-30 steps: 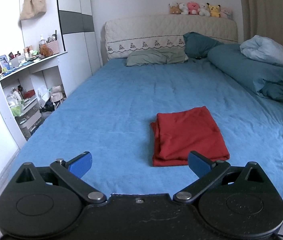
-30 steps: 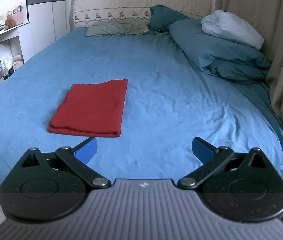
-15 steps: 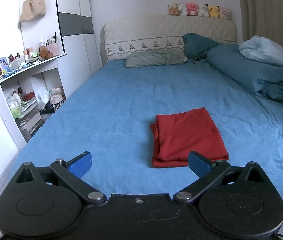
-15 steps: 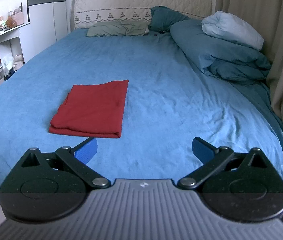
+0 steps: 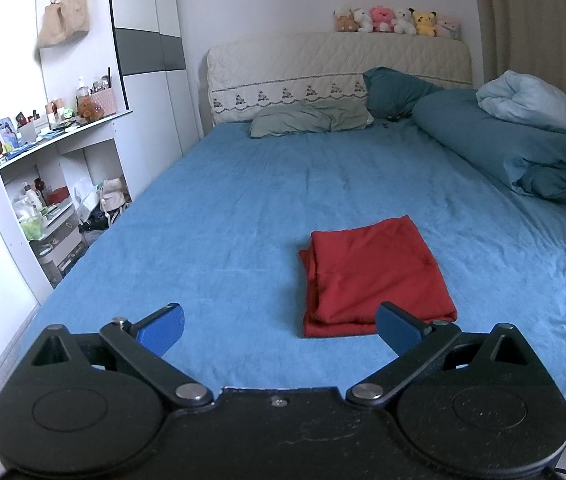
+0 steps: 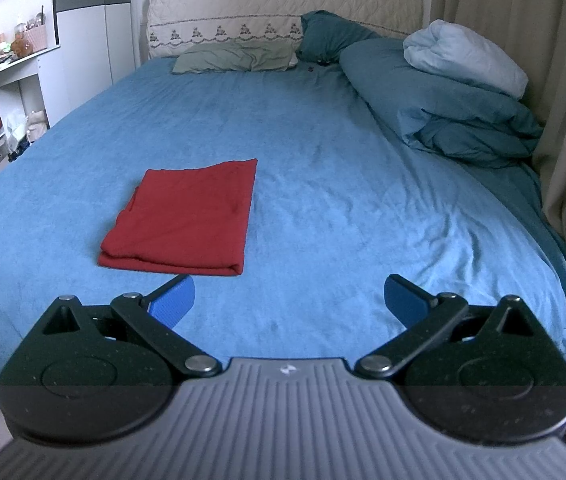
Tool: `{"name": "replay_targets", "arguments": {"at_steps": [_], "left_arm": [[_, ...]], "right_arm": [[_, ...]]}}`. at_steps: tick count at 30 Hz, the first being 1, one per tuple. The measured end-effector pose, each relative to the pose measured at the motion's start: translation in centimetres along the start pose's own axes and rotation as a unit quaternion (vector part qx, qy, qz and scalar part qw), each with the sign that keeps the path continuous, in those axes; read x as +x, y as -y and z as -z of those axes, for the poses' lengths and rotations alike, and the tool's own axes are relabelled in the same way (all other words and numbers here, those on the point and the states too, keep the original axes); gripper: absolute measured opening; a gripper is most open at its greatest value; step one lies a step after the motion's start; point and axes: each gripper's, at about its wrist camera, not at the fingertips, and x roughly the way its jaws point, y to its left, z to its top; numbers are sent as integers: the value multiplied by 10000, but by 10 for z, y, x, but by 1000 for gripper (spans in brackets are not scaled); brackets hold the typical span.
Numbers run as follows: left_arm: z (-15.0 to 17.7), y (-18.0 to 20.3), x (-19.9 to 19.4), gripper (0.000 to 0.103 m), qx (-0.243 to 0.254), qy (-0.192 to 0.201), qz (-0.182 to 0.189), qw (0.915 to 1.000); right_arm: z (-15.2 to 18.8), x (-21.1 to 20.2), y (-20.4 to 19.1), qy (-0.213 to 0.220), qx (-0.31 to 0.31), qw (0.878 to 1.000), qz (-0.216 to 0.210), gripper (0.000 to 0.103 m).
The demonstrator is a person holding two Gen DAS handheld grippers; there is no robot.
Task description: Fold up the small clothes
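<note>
Red cloth [image 5: 375,272] folded on bed [image 5: 243,208], no writing

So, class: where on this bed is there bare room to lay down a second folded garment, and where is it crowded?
Bare sheet lies between the red folded cloth and the duvet pile, and between the cloth and the green pillow. The bed's shelf-side strip is also free. The duvet side and headboard end are crowded.

We find the folded garment [image 5: 375,272] near the foot edge of the bed [image 5: 243,208]. Pillows [image 5: 311,122] lie along its head edge, and the bundled duvet [image 5: 515,152] along its right edge.
</note>
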Motion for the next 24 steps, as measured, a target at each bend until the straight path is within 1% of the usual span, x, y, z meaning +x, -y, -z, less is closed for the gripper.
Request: {"name": "replay_targets", "arguments": {"at_steps": [14,20,24], "left_arm": [[-1,-6,0,103,9,34,14,10000],[0,-6,0,103,3,39,86,10000],[1,-12,1,103,-87,43,139,9999]], "right_arm": [[0,-2,-7,-15,16,10000,14,103],[0,-2,-11,-22,2,10000,11,103],[0,-2,-11,-25,8,10000,11,103]]}}
